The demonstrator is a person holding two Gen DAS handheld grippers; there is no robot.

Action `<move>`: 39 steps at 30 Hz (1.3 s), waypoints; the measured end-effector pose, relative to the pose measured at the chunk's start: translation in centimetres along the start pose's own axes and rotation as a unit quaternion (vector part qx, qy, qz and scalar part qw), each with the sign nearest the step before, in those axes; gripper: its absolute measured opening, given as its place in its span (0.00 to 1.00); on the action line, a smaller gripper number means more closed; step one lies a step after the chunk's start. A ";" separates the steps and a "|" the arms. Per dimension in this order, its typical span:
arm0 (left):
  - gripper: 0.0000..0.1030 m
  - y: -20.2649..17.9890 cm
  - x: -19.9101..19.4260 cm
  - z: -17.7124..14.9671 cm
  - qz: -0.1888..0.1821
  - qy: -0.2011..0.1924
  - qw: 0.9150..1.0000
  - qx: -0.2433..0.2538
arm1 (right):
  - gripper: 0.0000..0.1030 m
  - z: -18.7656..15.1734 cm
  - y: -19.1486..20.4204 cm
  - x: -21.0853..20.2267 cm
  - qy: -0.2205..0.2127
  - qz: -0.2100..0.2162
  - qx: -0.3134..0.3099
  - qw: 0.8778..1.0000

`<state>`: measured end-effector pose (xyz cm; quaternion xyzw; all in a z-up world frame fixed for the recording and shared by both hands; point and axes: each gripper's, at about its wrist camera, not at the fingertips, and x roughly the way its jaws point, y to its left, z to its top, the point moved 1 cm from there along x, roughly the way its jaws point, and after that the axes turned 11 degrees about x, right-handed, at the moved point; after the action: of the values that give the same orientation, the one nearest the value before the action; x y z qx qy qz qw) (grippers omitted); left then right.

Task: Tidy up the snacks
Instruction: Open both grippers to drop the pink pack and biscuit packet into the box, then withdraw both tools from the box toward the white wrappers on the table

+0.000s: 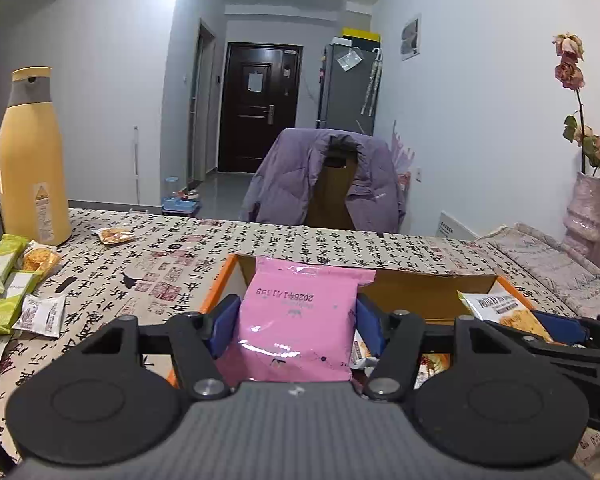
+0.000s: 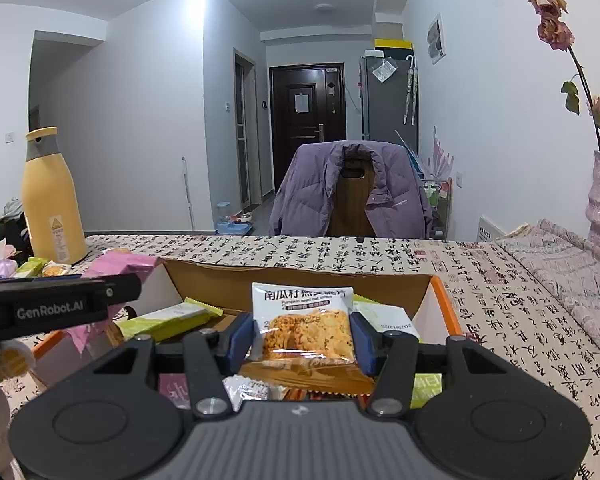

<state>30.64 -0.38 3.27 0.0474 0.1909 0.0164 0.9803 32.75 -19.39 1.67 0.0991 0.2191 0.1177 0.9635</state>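
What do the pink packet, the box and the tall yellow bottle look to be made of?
Pink packet: glossy plastic film, judging by its crinkles and shiny highlights. Box: brown cardboard inside with a matte surface and a raw cut edge; its outside looks orange. Yellow bottle: smooth matte shell with a grey collar, plastic or coated metal; I cannot tell which.

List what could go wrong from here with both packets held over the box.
1. The left gripper holds the pink packet by its soft sides; it could slip or land on the cardboard box's edge rather than inside.
2. The right gripper with the crisp packet sits close beside the left one, so the two may collide.
3. Squeezing could crush the crisp.
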 end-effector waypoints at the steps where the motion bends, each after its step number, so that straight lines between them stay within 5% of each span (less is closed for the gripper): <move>1: 0.66 0.0 -0.2 0.0 0.006 -0.002 1.000 0.000 | 0.52 0.0 -0.1 -0.1 0.000 -0.001 0.001 1.000; 3: 0.92 0.0 -0.6 0.0 0.013 -0.010 1.000 -0.002 | 0.65 0.0 -0.3 -0.3 -0.002 -0.001 0.008 1.000; 5: 1.00 0.1 -1.1 0.0 0.028 -0.024 0.999 -0.003 | 0.93 0.1 -0.6 -0.5 -0.008 -0.002 0.015 1.000; 7: 1.00 0.1 -1.3 0.1 0.036 -0.027 0.999 -0.004 | 1.00 0.2 -0.9 -0.8 -0.015 -0.002 0.024 1.000; 21: 1.00 0.5 -1.3 0.5 0.041 -0.014 0.999 -0.024 | 1.00 0.4 -1.6 -0.7 -0.014 -0.008 0.043 0.999; 30: 1.00 0.6 -4.0 2.6 0.036 -0.015 0.999 -0.031 | 1.00 1.6 -0.6 -2.1 -0.010 -0.015 0.025 1.000; 39: 1.00 1.7 -7.1 1.1 0.044 -0.018 0.999 -0.013 | 1.00 1.1 0.2 -5.0 -0.012 -0.012 0.008 1.000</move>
<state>24.48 0.91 7.09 0.0432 0.1705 0.0615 0.9825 28.87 -20.72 4.71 0.1057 0.2101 0.1029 0.9665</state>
